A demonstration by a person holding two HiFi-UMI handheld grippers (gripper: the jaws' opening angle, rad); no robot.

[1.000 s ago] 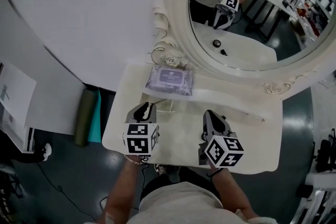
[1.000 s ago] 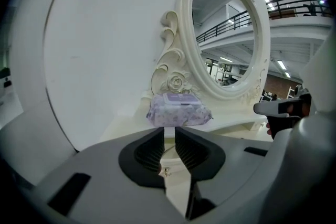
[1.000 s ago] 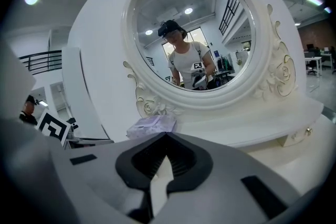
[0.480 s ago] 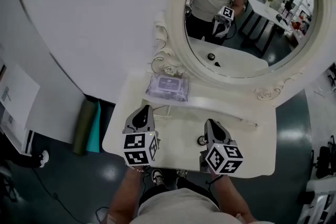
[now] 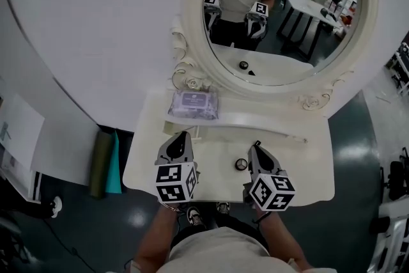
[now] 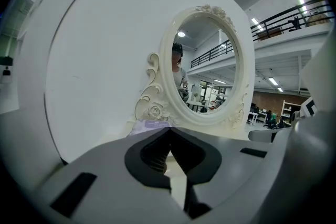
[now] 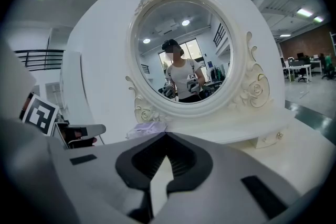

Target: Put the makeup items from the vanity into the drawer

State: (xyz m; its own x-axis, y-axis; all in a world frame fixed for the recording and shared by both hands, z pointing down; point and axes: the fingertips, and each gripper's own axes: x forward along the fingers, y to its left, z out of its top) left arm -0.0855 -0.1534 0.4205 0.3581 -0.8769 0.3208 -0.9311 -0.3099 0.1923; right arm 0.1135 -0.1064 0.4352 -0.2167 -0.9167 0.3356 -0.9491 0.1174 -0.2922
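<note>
A purple pack of wipes [image 5: 193,104] lies at the back left of the white vanity top [image 5: 300,169], under the oval mirror [image 5: 281,16]; it also shows in the left gripper view [image 6: 152,125] and the right gripper view [image 7: 144,128]. A small round black item [image 5: 241,165] sits on the top between the grippers. My left gripper [image 5: 181,139] hovers over the front left of the top, its jaws shut and empty [image 6: 169,129]. My right gripper [image 5: 257,148] is over the front middle, just right of the round item, also shut on nothing [image 7: 165,134].
A raised shelf [image 5: 268,121] runs along the mirror's foot, with a small knobbed drawer front [image 7: 275,137] at its right. A thin stick [image 5: 295,137] lies below the shelf. A rolled green mat [image 5: 105,163] stands on the floor to the left.
The left gripper's jaws have closed, empty, and it has lifted from the spot below the wipes pack. Both grippers have drawn back toward the front edge. The round item now shows between them.
</note>
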